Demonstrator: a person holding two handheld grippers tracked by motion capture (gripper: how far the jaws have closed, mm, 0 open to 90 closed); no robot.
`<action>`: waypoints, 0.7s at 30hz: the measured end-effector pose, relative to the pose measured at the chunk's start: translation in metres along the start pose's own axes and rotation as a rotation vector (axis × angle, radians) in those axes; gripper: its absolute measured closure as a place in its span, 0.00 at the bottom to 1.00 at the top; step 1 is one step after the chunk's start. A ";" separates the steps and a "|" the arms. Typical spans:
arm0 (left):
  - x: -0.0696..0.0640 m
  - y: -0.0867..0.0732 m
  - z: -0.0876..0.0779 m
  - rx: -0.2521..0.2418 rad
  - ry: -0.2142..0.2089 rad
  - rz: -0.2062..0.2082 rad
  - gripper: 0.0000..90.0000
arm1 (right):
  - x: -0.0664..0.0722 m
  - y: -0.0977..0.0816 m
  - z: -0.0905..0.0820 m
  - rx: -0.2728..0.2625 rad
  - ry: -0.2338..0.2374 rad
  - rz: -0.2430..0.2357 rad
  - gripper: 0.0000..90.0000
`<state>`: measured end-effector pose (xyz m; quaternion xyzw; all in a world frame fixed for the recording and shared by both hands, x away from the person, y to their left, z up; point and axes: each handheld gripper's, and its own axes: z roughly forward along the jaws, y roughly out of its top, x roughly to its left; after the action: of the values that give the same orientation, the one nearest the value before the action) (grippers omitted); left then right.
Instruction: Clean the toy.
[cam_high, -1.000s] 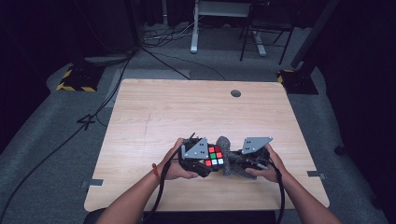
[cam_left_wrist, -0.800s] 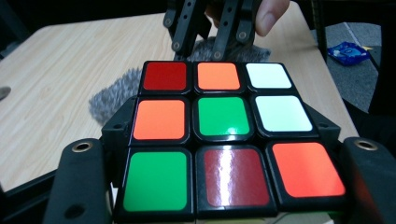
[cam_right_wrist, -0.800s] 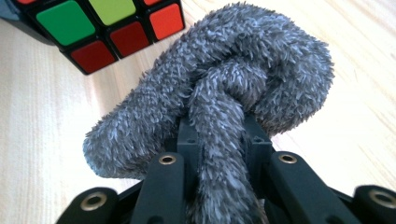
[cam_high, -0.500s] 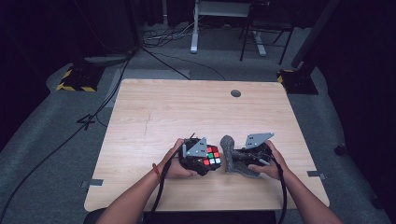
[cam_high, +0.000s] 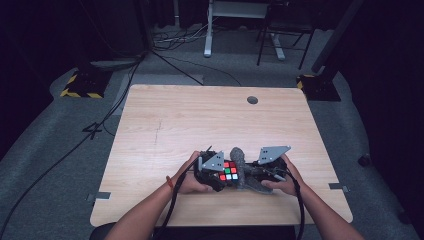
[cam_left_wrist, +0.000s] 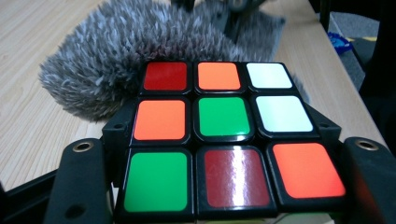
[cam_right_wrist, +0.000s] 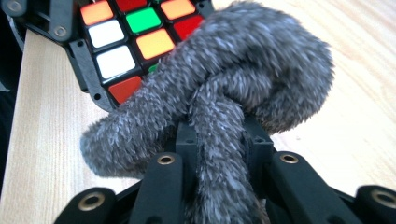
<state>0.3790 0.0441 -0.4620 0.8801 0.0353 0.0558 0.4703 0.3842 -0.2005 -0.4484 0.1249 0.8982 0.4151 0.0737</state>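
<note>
A scrambled Rubik's cube (cam_high: 229, 173) sits near the table's front edge, with my left gripper (cam_high: 214, 172) shut on it. In the left gripper view the cube (cam_left_wrist: 223, 116) lies between the two black jaws, its top face red, orange, white and green. My right gripper (cam_high: 255, 174) is shut on a grey fuzzy cloth (cam_high: 239, 165), which touches the cube's right side. In the right gripper view the cloth (cam_right_wrist: 224, 98) is pinched between the jaws of my right gripper (cam_right_wrist: 222, 140) and bulges over a corner of the cube (cam_right_wrist: 126, 32). Both hands meet at the cube.
The wooden table (cam_high: 200, 120) has a round cable hole (cam_high: 252, 100) at its far right. Beyond it are a dark floor with cables, a desk frame (cam_high: 210, 30) and a yellow-black striped base (cam_high: 80, 85).
The left gripper and cube have sunk a little toward the near edge. The cloth's upper end now stands higher beside the cube.
</note>
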 end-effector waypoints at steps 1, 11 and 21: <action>0.000 0.000 -0.001 -0.003 0.002 -0.002 0.37 | 0.000 -0.001 0.001 0.012 -0.007 -0.005 0.82; 0.003 -0.002 -0.001 -0.012 0.005 -0.014 0.37 | -0.004 -0.008 0.014 0.150 -0.008 -0.017 0.81; 0.004 -0.014 0.015 0.048 -0.004 -0.024 0.37 | -0.021 -0.021 0.006 0.187 -0.066 0.019 0.79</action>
<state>0.3846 0.0401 -0.4821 0.8906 0.0461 0.0478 0.4499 0.4027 -0.2151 -0.4680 0.1535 0.9288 0.3257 0.0874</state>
